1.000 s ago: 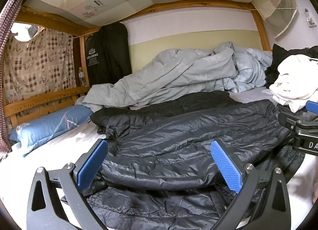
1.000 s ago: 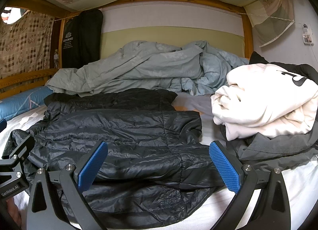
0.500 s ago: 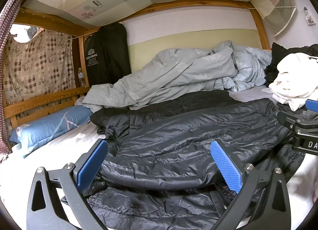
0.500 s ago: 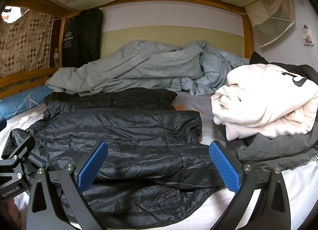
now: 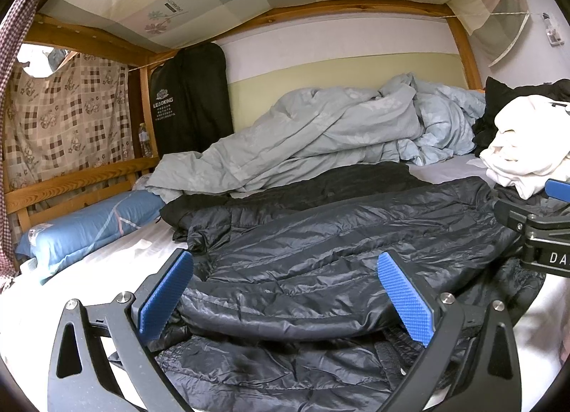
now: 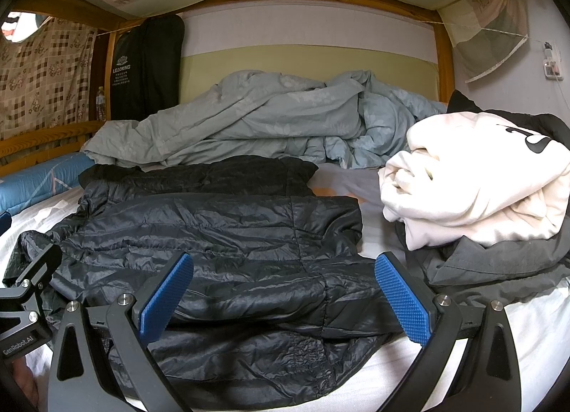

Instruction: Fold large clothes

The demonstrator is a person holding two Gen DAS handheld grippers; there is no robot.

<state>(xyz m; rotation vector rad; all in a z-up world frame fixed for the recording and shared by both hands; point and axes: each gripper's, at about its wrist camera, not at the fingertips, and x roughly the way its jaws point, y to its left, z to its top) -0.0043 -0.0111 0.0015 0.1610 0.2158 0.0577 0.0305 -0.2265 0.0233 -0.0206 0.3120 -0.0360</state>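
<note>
We worked on a bed [image 6: 356,198] under a wooden bunk frame, with a rumpled grey-blue duvet [image 6: 256,116] heaped along the far wall. In front of it lay the thing to fold, a black quilted puffer jacket [image 6: 221,234], spread across the white sheet and already partly doubled, a sleeve or flap lying across its near edge. To its right sat a bundled white garment [image 6: 473,184] on top of a dark grey one [image 6: 498,262], just beside the jacket's hem; a blue pillow [image 5: 89,227] lay at the left rail. We judged the jacket light and puffy, its shell slick and springy, so a fold would likely slide or puff back open unless pressed flat. The stitched seams and the hem looked like the firmest places to pinch, since loose shell fabric could slip out of the pads. The left gripper [image 5: 285,298] and the right gripper [image 6: 281,298] both hovered over the near edge of the jacket, their blue fingers [image 6: 400,301] spread wide apart and holding nothing.
</note>
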